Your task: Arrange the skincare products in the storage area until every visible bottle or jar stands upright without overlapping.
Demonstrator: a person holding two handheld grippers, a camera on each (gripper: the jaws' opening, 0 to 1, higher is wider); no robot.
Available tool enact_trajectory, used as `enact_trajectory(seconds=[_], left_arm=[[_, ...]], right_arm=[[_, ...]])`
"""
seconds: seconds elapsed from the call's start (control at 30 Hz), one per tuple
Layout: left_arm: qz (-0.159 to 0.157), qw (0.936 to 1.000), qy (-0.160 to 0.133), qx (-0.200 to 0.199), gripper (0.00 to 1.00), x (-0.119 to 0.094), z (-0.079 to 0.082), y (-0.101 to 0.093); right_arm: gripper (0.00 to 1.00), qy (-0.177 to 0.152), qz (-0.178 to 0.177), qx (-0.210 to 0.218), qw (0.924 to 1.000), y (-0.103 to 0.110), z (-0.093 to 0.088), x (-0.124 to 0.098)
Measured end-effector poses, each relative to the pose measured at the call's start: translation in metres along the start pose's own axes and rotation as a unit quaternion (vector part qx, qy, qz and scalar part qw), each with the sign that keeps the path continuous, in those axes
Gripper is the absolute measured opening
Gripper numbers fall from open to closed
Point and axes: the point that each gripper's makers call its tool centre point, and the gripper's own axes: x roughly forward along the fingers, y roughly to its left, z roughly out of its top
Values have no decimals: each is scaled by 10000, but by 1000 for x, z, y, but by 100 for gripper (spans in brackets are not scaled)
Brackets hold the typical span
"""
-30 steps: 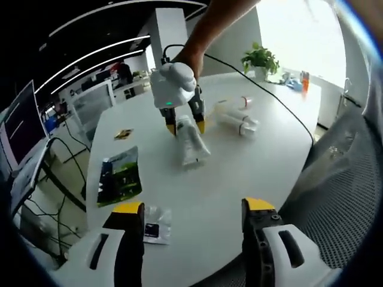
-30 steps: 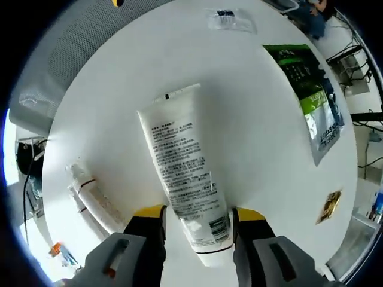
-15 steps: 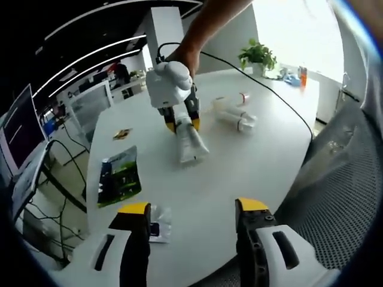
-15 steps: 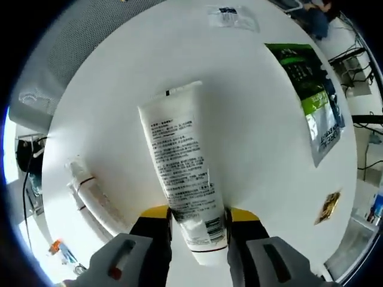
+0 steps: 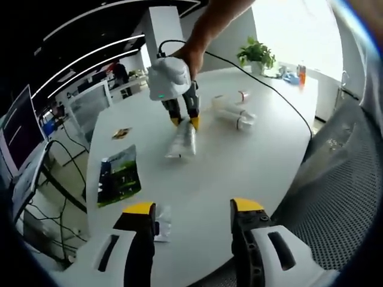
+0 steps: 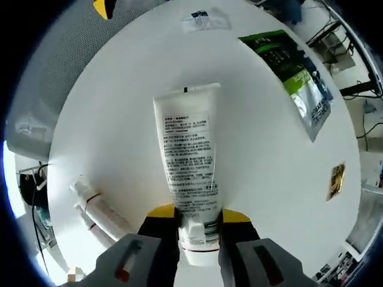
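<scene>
- The white tube (image 6: 188, 170) runs straight out ahead of the right gripper (image 6: 190, 216), its long axis in line with the fingers: cap end pinched between them, flat crimped end farthest away.
- In the left gripper view the tube (image 5: 182, 139) slopes down from the right gripper (image 5: 184, 120) to the white worktop (image 5: 239, 161), crimped end low; whether that end touches the surface cannot be told.
- The tube is white with blocks of small dark print on its face and a paler cap at the gripped end.
- The right fingers are clenched on the tube; the left gripper (image 5: 192, 210) hangs well back with its fingers released and nothing between them.
- The right hand is plainly the nearer; standing the tube up likely means swinging the cap end down.
- Two more pale bottles (image 6: 99, 209) lie flat beside the right fingers.
- A green pouch (image 6: 293, 75) and small packets lie farther out.
</scene>
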Motion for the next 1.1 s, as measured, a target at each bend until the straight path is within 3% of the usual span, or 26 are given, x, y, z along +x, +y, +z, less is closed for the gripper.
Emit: enact_trajectory(seconds=[0.3,0.57,0.73,0.8,0.9,0.97,1.07,1.1], left_arm=[[19,10000,-9,14,46,0,1,0],[18,10000,-4,6,46,0,1,0],[25,10000,-34,6,46,0,2,0],[18,10000,-42,-1,46,0,2,0],[54,9999,-101,15,46,-1,5,1],[68,9999,-124,9,45,-2,6,2],[53,9998,-143,111,45,-2,7,1],[49,9998,-164,124,45,-3,7,1]], right_arm=[[15,-533,-94,748,9957,-5,11,-9],[14,-1158,-271,1850,9755,-14,16,-28],[14,-1427,-474,2087,9663,-11,14,-46],[14,-1585,-571,2219,9604,-9,15,-55],[15,-1849,-750,2566,9457,-9,16,-69],[15,-2097,-909,2847,9309,-8,19,-84],[15,-2383,-1078,3049,9158,-7,26,-99],[15,-2531,-1152,3172,9067,-5,31,-108]])
